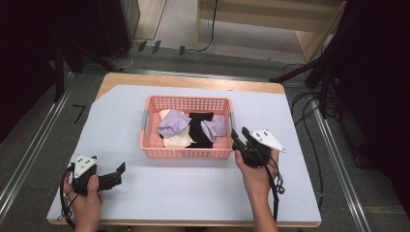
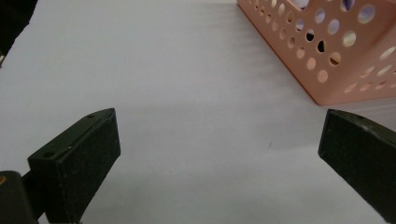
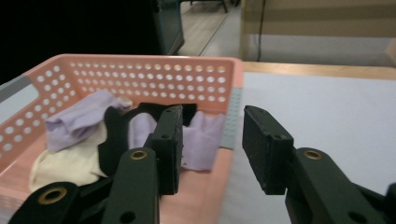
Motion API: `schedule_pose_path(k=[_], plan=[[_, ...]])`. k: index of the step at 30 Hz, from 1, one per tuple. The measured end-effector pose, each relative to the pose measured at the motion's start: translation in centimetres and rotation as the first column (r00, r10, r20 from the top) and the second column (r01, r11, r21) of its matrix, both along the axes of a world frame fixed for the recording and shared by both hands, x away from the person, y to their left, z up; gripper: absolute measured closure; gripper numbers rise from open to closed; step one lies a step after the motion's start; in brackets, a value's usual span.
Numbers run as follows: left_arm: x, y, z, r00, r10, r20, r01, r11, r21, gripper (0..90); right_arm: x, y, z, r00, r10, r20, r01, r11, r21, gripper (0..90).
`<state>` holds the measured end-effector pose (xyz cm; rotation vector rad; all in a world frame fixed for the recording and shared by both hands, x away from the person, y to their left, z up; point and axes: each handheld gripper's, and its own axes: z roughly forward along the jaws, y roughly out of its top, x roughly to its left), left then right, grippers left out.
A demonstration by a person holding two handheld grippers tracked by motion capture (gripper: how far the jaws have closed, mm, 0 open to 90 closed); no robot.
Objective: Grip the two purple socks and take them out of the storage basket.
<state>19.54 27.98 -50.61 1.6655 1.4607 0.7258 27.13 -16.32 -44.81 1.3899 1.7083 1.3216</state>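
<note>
**Right gripper at the basket's corner, left one waiting apart**

Now you are holding the right gripper just beside the basket, at its near right corner, with the jaws standing apart and nothing between them. In the right gripper view one jaw is hanging over the basket's inside and the other over the sheet outside, so the basket's right wall is lying under the gap. The jaws are touching no cloth.

The basket is sitting on the sheet, nearer the table's far edge than the near one and about midway between the left and right edges. Inside it, a lilac cloth is lying toward the left, a second lilac cloth toward the right, a black cloth between them, and a cream cloth against the near wall. The cloths are overlapping one another.

You are holding the left gripper near the table's near left corner, well apart from the basket. Its jaws are wide apart and empty, pointing across the bare sheet toward the basket's near left corner.
</note>
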Motion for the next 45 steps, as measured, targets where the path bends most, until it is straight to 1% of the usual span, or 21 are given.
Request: schedule_pose_path(k=[3,6,8,10,11,13,17,18,19,20,21,23,25,28,34,36,37,40,41,42,45], plan=[[0.0,0.0,0.0,1.0000,0.000,0.000,0.000,1.0000,-0.001,0.0,0.5,0.9,0.0,0.9997,0.014,-0.019,-0.014,1.000,-0.018,59.5],[0.0,0.0,0.0,1.0000,-0.001,0.000,0.001,1.0000,-0.001,0.0,1.0,1.9,0.0,0.9990,0.038,-0.025,-0.038,0.999,-0.018,60.2],[0.0,0.0,0.0,1.0000,0.002,-0.003,-0.002,1.0000,-0.003,0.0,1.4,2.6,0.0,0.9976,0.055,-0.041,-0.056,0.998,-0.018,60.5],[0.0,0.0,0.0,1.0000,0.001,-0.004,-0.001,1.0000,-0.004,0.0,1.6,3.2,-0.1,0.9962,0.060,-0.063,-0.061,0.998,-0.011,61.0],[0.1,0.0,0.0,1.0000,0.001,-0.003,-0.001,1.0000,-0.004,0.0,1.8,3.4,-0.2,0.9960,0.062,-0.064,-0.063,0.998,-0.013,61.2],[0.0,0.0,0.0,1.0000,0.000,-0.005,0.000,1.0000,-0.003,0.0,2.2,4.0,-0.4,0.9942,0.067,-0.084,-0.069,0.998,-0.017,61.8],[0.1,0.0,0.0,1.0000,0.000,-0.005,0.000,1.0000,-0.003,0.0,3.0,5.1,-1.0,0.9914,0.071,-0.110,-0.075,0.997,-0.027,62.6],[0.1,0.0,0.0,1.0000,-0.001,-0.006,0.001,1.0000,0.001,0.0,3.0,5.1,-1.0,0.9914,0.071,-0.110,-0.075,0.997,-0.027,62.6],[0.1,0.0,0.0,1.0000,-0.003,-0.009,0.003,1.0000,0.002,0.0,3.4,5.4,-1.3,0.9895,0.066,-0.129,-0.070,0.997,-0.030,62.6],[0.1,0.0,0.0,1.0000,-0.004,-0.009,0.004,1.0000,0.004,0.0,3.4,5.4,-1.3,0.9895,0.066,-0.129,-0.070,0.997,-0.030,62.6],[0.1,0.0,0.0,1.0000,-0.003,-0.009,0.003,1.0000,0.003,0.0,3.6,5.6,-1.4,0.9875,0.055,-0.147,-0.060,0.998,-0.030,62.6],[0.1,0.0,0.0,1.0000,-0.004,-0.008,0.004,1.0000,0.001,0.0,3.8,5.6,-1.5,0.9873,0.057,-0.148,-0.062,0.998,-0.024,62.6],[0.1,0.0,0.0,1.0000,-0.004,-0.008,0.004,1.0000,-0.003,0.0,4.0,5.8,-1.5,0.9863,0.047,-0.158,-0.049,0.999,-0.014,63.3],[0.1,0.0,0.0,1.0000,-0.004,-0.009,0.004,1.0000,-0.001,0.0,4.2,6.0,-1.6,0.9852,0.040,-0.167,-0.045,0.999,-0.028,64.2],[0.1,0.0,0.0,0.9999,-0.004,-0.013,0.004,1.0000,0.002,0.0,4.8,6.8,-1.9,0.9766,0.064,-0.205,-0.071,0.997,-0.026,64.3],[0.1,0.0,0.0,0.9999,-0.003,-0.012,0.003,1.0000,0.002,0.0,5.0,7.0,-1.9,0.9726,0.068,-0.222,-0.072,0.997,-0.008,64.2],[0.1,0.0,0.0,0.9999,-0.004,-0.013,0.004,1.0000,0.003,0.0,5.1,7.0,-2.0,0.9731,0.071,-0.219,-0.076,0.997,-0.016,64.2],[0.1,0.0,0.0,0.9999,-0.005,-0.014,0.005,1.0000,0.001,0.0,5.5,7.4,-2.0,0.9682,0.054,-0.244,-0.061,0.998,-0.022,63.8],[0.1,0.0,0.0,0.9999,-0.005,-0.014,0.005,1.0000,0.001,0.0,5.7,7.6,-2.1,0.9612,0.057,-0.270,-0.065,0.998,-0.021,61.7],[0.1,0.0,0.0,0.9999,-0.006,-0.015,0.006,1.0000,0.002,0.0,5.7,7.6,-2.1,0.9612,0.057,-0.270,-0.065,0.998,-0.021,61.7],[0.1,0.0,0.0,0.9999,-0.006,-0.015,0.006,1.0000,0.000,0.0,6.1,7.9,-2.1,0.9504,0.061,-0.305,-0.072,0.997,-0.027,60.9]])
